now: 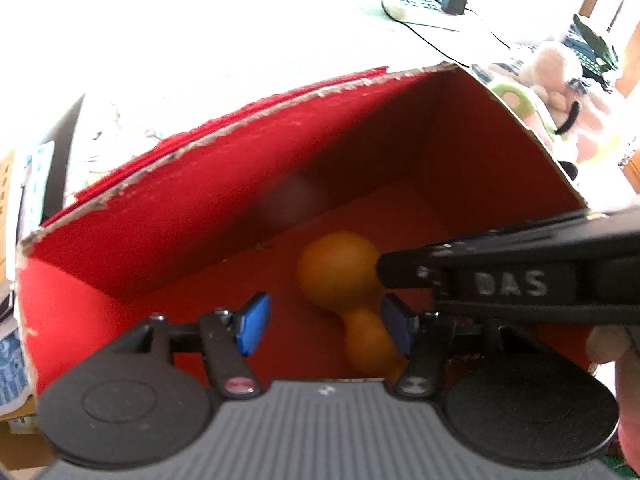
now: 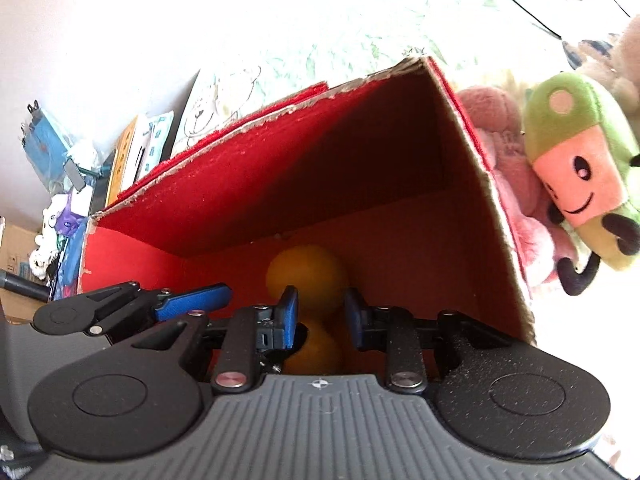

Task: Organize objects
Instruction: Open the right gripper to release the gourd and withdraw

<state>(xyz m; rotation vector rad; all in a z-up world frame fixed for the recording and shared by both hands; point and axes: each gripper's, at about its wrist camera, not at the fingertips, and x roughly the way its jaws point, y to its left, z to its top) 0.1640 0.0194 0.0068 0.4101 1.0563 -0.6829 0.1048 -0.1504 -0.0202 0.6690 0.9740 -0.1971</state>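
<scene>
The orange plastic dumbbell-shaped toy (image 1: pixel 352 300) already lies on the bottom of the red cardboard box (image 1: pixel 200 200), under my fingers. My left gripper (image 1: pixel 324 326) is released; my right gripper (image 2: pixel 322 316) is also apart, grasping nothing. The plush toys (image 2: pixel 576 184) beside the box seem left to organize.

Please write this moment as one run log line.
left tongs: open | right tongs: open | orange toy: inside red box
</scene>
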